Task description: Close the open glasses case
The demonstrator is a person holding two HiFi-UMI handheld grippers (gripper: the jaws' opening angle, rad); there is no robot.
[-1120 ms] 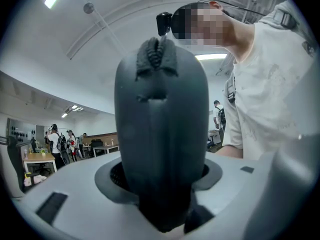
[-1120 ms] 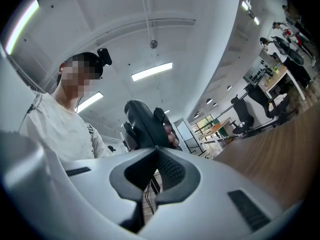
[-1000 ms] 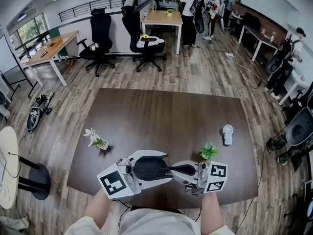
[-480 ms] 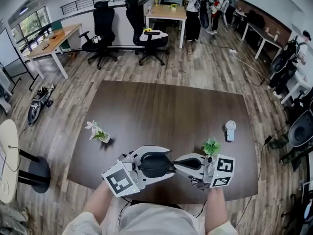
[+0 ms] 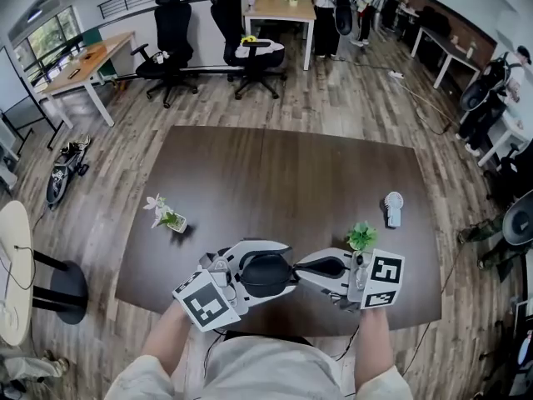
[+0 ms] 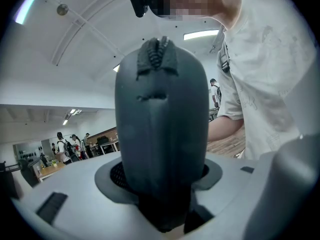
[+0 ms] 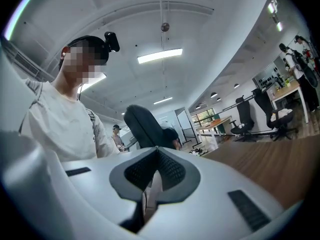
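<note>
A black zip-up glasses case is held above the near edge of the brown table. My left gripper is shut on it, one white jaw on each side. In the left gripper view the dark case fills the space between the jaws of the left gripper, zip end up. My right gripper is shut, and its tips meet the case's right end. In the right gripper view the right gripper has its pads together, with the case just beyond. Whether they pinch the zip pull is hidden.
On the table stand a small green plant, a white handheld fan and a little flower pot. Office chairs, desks and several people fill the room behind. The person's torso is close behind both grippers.
Both grippers have stayed together at the case near the table's front edge. The short gap between the right gripper's tips and the case's end has narrowed.
</note>
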